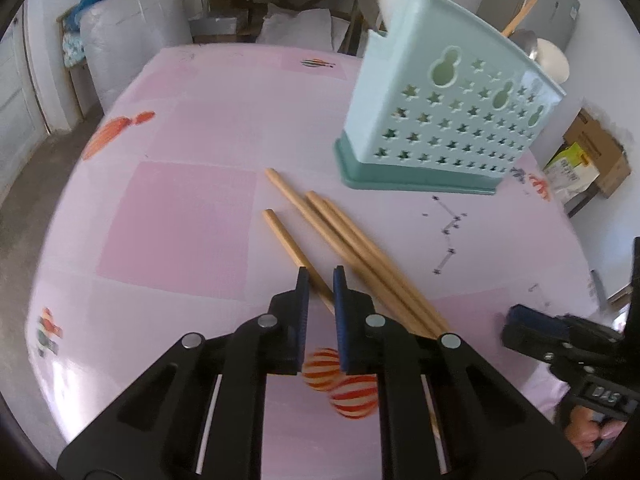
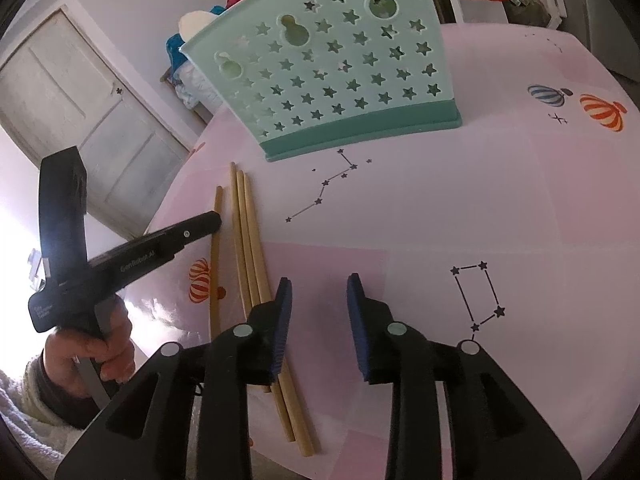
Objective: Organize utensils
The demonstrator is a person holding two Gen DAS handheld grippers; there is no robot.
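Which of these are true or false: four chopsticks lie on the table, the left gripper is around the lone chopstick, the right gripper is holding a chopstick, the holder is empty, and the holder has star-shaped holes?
1. Four chopsticks lie on the table. True: a group of three chopsticks and a single chopstick lie apart from one another.
2. The left gripper is around the single chopstick. True: the chopstick runs between its two fingers, though the jaws have not closed on it.
3. The right gripper holds a chopstick. False: its jaws are open with nothing between them, beside the group of three.
4. The utensil holder is empty. False: spoons and wooden sticks rise out of its top.
5. The holder has star-shaped holes. True.
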